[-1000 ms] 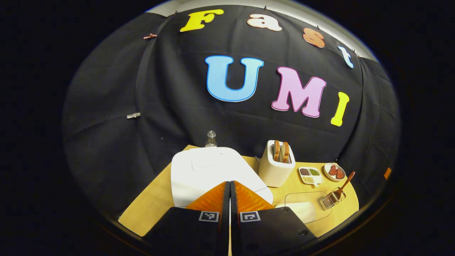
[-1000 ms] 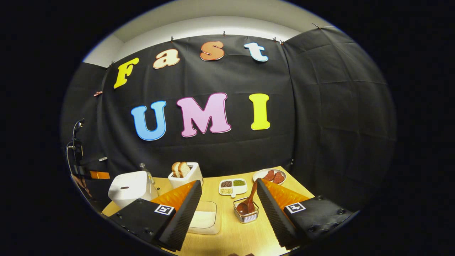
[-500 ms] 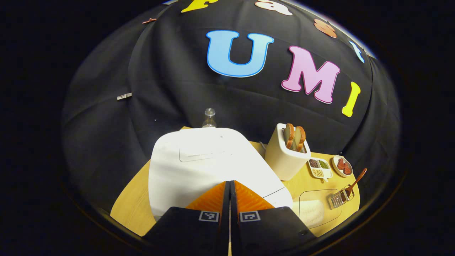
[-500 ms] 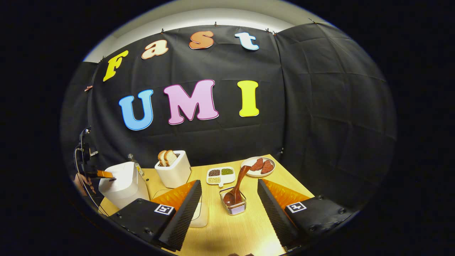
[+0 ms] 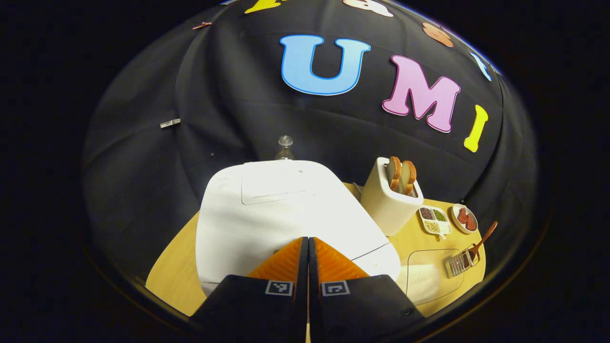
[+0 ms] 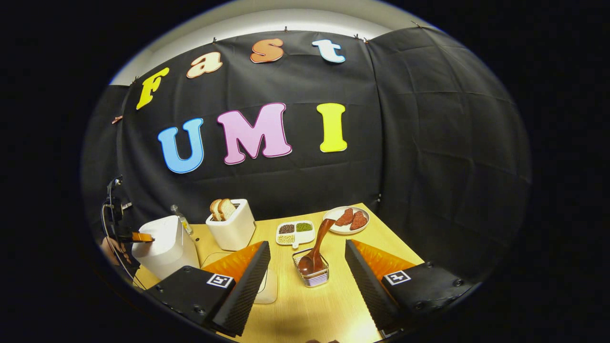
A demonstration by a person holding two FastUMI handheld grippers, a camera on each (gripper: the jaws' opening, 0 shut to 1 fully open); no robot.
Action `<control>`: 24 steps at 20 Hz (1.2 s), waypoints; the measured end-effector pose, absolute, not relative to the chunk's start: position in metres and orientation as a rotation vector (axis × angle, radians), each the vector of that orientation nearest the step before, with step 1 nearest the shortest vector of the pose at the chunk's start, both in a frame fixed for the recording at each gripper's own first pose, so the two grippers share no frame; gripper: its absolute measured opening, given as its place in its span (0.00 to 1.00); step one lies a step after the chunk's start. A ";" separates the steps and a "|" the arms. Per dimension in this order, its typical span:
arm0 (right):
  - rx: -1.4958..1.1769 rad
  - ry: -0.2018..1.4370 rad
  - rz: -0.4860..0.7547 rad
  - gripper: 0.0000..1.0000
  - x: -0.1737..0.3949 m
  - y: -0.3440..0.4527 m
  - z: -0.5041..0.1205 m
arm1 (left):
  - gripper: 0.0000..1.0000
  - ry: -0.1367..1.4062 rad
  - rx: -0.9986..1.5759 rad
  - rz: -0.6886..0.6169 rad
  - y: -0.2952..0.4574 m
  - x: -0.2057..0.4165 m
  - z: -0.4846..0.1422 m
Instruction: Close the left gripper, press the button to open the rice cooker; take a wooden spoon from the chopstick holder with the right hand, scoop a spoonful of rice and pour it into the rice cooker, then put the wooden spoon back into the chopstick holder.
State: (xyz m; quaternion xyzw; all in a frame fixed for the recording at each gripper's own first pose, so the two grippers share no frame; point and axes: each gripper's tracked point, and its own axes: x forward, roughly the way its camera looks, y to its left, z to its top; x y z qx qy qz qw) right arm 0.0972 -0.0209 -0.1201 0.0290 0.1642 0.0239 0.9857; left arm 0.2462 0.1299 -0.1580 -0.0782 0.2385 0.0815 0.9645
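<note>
I have the left tool (image 5: 308, 240) pinched fully together, nothing between its fingers, with the tips down at the front edge of the white, rounded rice cooker (image 5: 281, 209), whose lid is not yet up. I judge I am on the button press, though the button itself is hidden under the tips, so I cannot tell whether I am touching it. The right tool (image 6: 307, 259) is spread wide and empty, hovering over the pale wooden desk (image 6: 310, 314), with the small wire chopstick holder (image 6: 312, 276) between its fingers and the dark brown wooden spoon (image 6: 318, 245) standing in it, bowl down and handle leaning up and away. The clear shallow tray of white rice (image 5: 421, 281) sits just beside the cooker on the desk.

What worries me: with the tips covering the button, I could land beside it and push on the body, sliding the cooker toward the rice tray or the cream toaster with two bread slices (image 5: 391, 197) instead of releasing the lid. If the lid does spring, it could strike the tool above it. On the right, closing on the slanted handle off-centre could tip the light wire holder.

The left gripper view gives me the cooker's lid panel and a clear bottle (image 5: 285, 147) behind it. The right gripper view gives me the side-on picture: the left tool (image 6: 143, 237) against the cooker's top front, with a hand (image 6: 114, 247) behind it.
</note>
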 end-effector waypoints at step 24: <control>0.151 0.494 0.183 0.99 0.203 -0.034 -0.208 | 0.93 0.156 -0.060 0.258 -0.007 0.074 -0.066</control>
